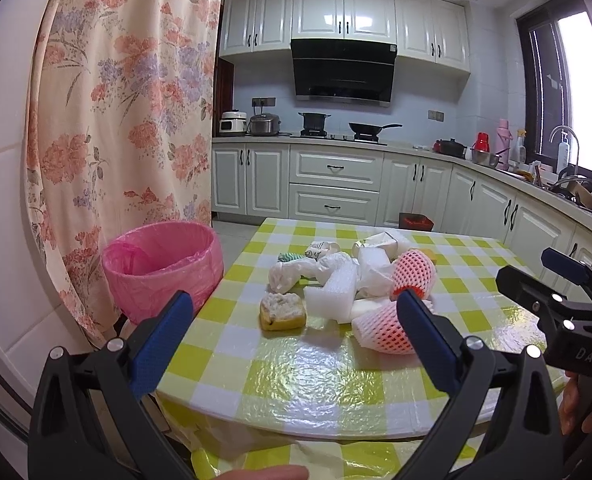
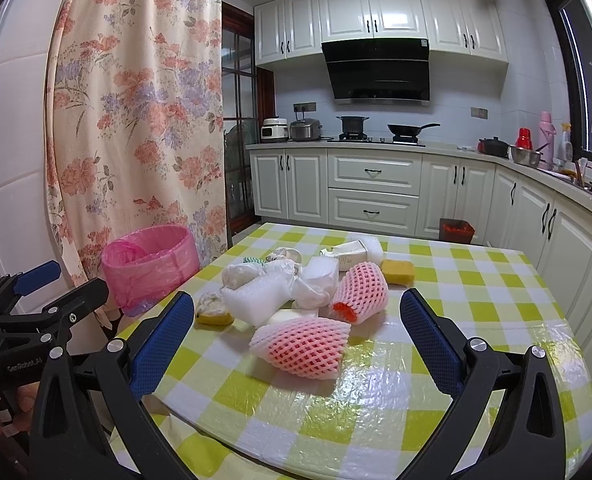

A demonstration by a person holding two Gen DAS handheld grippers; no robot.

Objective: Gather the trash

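The left gripper [image 1: 294, 314] has its fingers [image 1: 164, 336] spread wide and holds nothing; it hangs over the near edge of the bench [image 1: 296, 376]. Just beyond and between those fingers lies a sponge [image 1: 283, 312], with a foam block [image 1: 332, 290] beside it. Touching the line of the right-hand finger is a pink net sleeve [image 1: 384, 330].

The right gripper [image 2: 296, 316] is likewise spread and empty, over the same near edge. Between its fingers [image 2: 432, 344] lies the net sleeve [image 2: 302, 346]. Past it sit a second sleeve [image 2: 360, 292], crumpled white bags [image 2: 280, 276], a carton [image 2: 350, 254] and a yellow sponge [image 2: 398, 272], all heaped together.

Off the bench's left edge, left of both grippers, stands a bin [image 1: 164, 264] lined with a pink bag. A floral curtain [image 1: 128, 112] hangs behind it.
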